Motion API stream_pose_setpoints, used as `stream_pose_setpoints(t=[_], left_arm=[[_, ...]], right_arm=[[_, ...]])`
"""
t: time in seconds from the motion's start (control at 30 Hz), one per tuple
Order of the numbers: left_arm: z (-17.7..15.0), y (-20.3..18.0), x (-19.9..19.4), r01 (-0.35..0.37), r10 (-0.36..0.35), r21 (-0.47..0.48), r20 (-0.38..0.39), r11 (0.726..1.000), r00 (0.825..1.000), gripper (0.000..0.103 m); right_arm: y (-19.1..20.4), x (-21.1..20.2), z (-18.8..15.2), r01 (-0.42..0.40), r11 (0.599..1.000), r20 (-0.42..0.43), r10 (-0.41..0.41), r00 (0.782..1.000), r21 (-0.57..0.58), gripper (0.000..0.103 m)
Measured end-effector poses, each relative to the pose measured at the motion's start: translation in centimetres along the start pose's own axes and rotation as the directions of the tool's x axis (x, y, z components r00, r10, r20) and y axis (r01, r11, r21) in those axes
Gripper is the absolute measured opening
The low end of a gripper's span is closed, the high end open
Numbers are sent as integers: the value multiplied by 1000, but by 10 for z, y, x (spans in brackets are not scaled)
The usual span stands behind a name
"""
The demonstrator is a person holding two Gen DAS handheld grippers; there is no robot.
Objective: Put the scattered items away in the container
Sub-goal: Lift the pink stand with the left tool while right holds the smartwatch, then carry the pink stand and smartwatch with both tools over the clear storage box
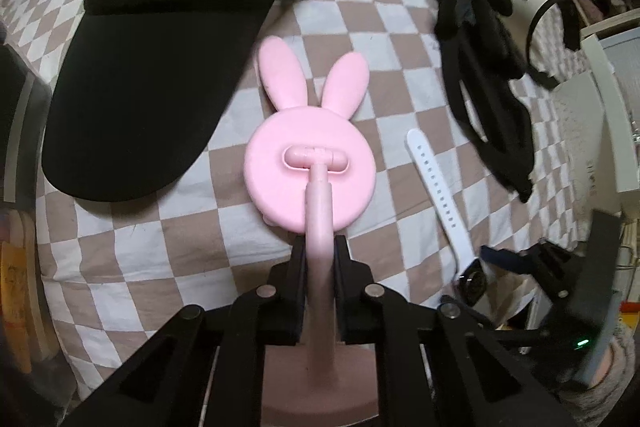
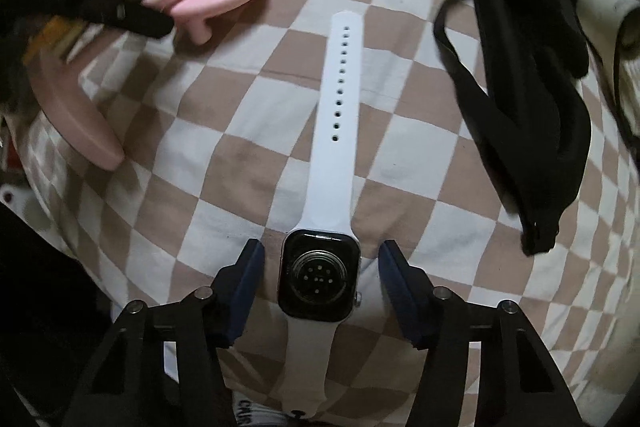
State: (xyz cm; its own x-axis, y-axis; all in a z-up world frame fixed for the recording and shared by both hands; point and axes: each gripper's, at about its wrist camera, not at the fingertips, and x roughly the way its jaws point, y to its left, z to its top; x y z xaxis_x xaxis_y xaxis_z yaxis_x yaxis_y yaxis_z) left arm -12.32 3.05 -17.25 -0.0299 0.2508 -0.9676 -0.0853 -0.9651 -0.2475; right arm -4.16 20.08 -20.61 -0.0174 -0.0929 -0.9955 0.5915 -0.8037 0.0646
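Pink bunny mirror (image 1: 310,163) lies face down on the checkered bedsheet (image 1: 132,247), left hand-held gripper (image 1: 319,251) clamped on its stem; white watch (image 2: 320,279) lies back-up between the right hand-held gripper (image 2: 321,259), jaws apart, not touching

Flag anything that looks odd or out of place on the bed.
The white smartwatch lies face down, its sensor back up, between the open right gripper. The pink bunny mirror also lies on its face, the left gripper clamping its stand.
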Motion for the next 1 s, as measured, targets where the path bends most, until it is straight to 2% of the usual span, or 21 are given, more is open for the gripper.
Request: stream_pose_setpoints(t=[0.07,0.2,0.3,0.4,0.53,0.63,0.73,0.77,0.93,1.0], left_arm=[[-2,2,-5,15,-15,-1,11,1000,1000,12],[-5,6,-12,49,-49,1,33,999,998,12],[-5,0,-14,74,-73,0,49,997,996,12],[-5,2,-23,117,-116,-9,71,993,991,12],[-6,5,-33,181,-177,-32,97,983,979,12],[-7,10,-42,237,-230,-52,118,970,966,12],[-10,11,-55,279,-270,-45,148,959,951,12],[-12,9,-61,285,-276,-34,164,958,947,12],[-21,4,-86,350,-344,14,227,937,911,12],[-24,2,-95,368,-364,34,250,929,897,12]], right_arm=[[6,-1,2,-3,1000,2,3,1000,-19,42],[0,-7,3,-49,999,12,49,999,18,41],[-15,-16,3,-174,978,45,170,985,112,40],[-32,-32,4,-298,933,122,278,953,200,40],[-54,-52,2,-414,865,222,361,906,282,40],[-48,-55,10,-508,796,294,425,856,329,40],[-47,-60,13,-571,746,350,463,814,342,40],[-47,-65,12,-597,725,377,476,794,343,40],[-52,-86,6,-663,679,455,505,734,316,40],[-61,-99,0,-677,669,477,508,717,307,40]])
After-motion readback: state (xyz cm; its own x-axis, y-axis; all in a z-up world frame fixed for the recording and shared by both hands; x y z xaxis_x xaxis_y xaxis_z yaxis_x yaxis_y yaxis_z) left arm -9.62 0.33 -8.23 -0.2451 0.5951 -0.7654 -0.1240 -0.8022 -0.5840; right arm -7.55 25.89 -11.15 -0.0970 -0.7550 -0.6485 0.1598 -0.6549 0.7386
